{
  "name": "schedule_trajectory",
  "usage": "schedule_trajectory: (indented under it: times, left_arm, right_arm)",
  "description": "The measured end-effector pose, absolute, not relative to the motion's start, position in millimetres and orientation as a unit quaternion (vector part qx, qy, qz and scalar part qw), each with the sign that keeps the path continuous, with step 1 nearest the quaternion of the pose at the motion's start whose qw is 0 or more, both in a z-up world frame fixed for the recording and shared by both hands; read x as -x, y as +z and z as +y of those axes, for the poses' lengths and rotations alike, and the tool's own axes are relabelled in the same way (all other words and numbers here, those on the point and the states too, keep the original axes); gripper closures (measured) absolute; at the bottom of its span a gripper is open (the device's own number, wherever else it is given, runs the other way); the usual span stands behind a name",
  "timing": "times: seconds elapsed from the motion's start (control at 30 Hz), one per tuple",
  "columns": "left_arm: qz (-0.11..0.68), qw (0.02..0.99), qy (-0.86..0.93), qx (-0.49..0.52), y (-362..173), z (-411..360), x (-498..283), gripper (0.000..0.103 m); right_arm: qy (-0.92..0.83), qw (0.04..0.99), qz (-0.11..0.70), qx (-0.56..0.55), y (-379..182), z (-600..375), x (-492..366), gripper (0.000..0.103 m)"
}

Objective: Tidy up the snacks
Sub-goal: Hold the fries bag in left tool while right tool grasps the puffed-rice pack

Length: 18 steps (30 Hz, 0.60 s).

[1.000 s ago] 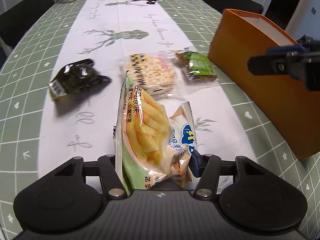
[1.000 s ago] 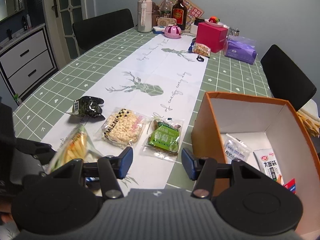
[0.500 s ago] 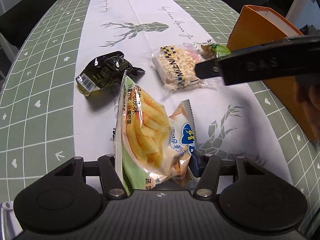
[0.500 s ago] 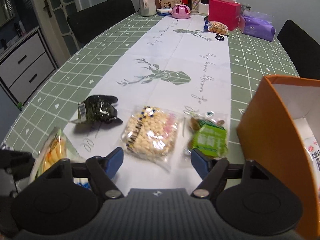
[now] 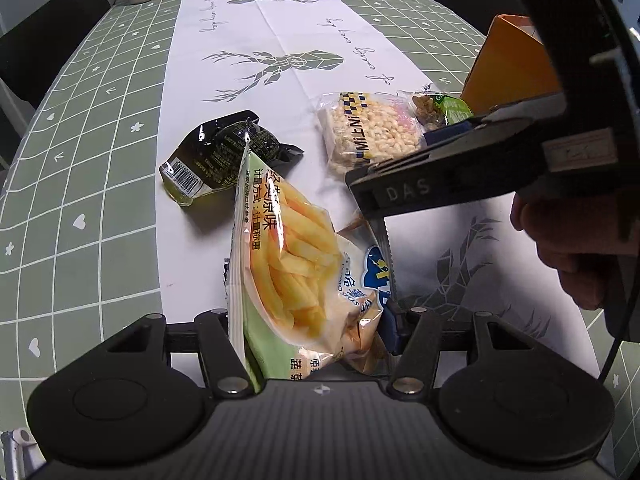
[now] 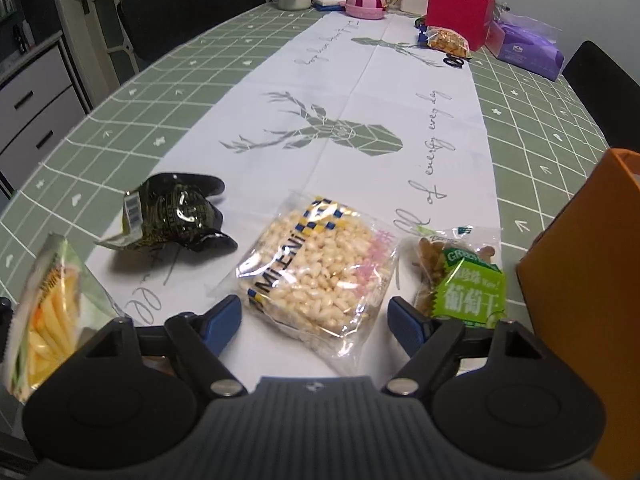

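Left gripper (image 5: pixel 316 320): clamped on a pack of potato sticks (image 5: pixel 296 264), green-edged with yellow sticks printed on its face; the pack stands on edge between the fingers, clear of the cloth; the jaws are easing apart slightly, though the pads appear to press the wrapper on both sides. Right gripper (image 6: pixel 316 322): nothing gripped, jaws closing, blue fingertips (image 6: pixel 224 318) set either side of the near corner of a clear puffed-rice cake pack (image 6: pixel 316 268), which lies flat on the white table runner (image 6: pixel 360 92); whether the pads touch the film cannot be told from this angle. In the left wrist view this gripper crosses from the right as a dark bar marked DAS, with the person's hand (image 5: pixel 568 256) behind it. Beside the rice cake, toward the box: a small raisin packet (image 6: pixel 464 276) with a green label, flat on the runner, close to the rice cake pack. On the other side: a crumpled black wrapper (image 6: pixel 172 216) with a barcode end, lying well apart from the rice cake. Orange box (image 6: pixel 588 288): at the right edge, standing on the green checked tablecloth (image 6: pixel 160 128), just beside the raisin packet. Far end of table: pink box (image 6: pixel 456 14), purple tissue pack (image 6: pixel 528 46), a further snack bag (image 6: pixel 446 42), pink round container (image 6: pixel 366 2), bottles.
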State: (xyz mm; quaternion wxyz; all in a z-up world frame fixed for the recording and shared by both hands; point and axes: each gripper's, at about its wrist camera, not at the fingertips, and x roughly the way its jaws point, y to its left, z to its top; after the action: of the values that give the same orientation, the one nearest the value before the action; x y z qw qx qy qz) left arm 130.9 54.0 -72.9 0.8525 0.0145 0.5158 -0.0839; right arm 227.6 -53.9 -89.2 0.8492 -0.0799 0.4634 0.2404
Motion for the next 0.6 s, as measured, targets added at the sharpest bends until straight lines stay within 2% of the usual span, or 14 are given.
schedule_trajectory:
  times: [0.07, 0.1, 0.3, 0.37, 0.4, 0.6]
  left_arm:
    - [0.515, 0.853, -0.083, -0.013, -72.9, 54.0, -130.5, 0.036]
    - [0.516, 0.853, -0.083, -0.013, -72.9, 54.2, -130.9, 0.036]
    - [0.516, 0.852, -0.081, -0.015, -72.4, 53.2, -129.9, 0.036]
    - [0.517, 0.852, -0.081, -0.014, -72.4, 53.4, -130.0, 0.036]
    - [0.517, 0.852, -0.080, -0.014, -72.4, 53.6, -130.1, 0.036]
    - [0.516, 0.853, -0.081, -0.012, -72.7, 56.1, -127.9, 0.033]
  right_arm:
    - [0.242, 0.852, 0.457, 0.079, -88.9, -54.8, -226.3, 0.037]
    - [0.243, 0.853, 0.455, 0.080, -88.1, -55.6, -225.8, 0.043]
    - [0.252, 0.842, 0.474, 0.048, -85.1, -68.1, -227.0, 0.045]
    - [0.244, 0.840, 0.485, 0.017, -83.9, -73.1, -229.1, 0.034]
    - [0.240, 0.840, 0.487, 0.000, -83.3, -75.2, -230.0, 0.024]
    - [0.208, 0.856, 0.472, -0.010, -76.0, -61.5, -235.7, 0.022]
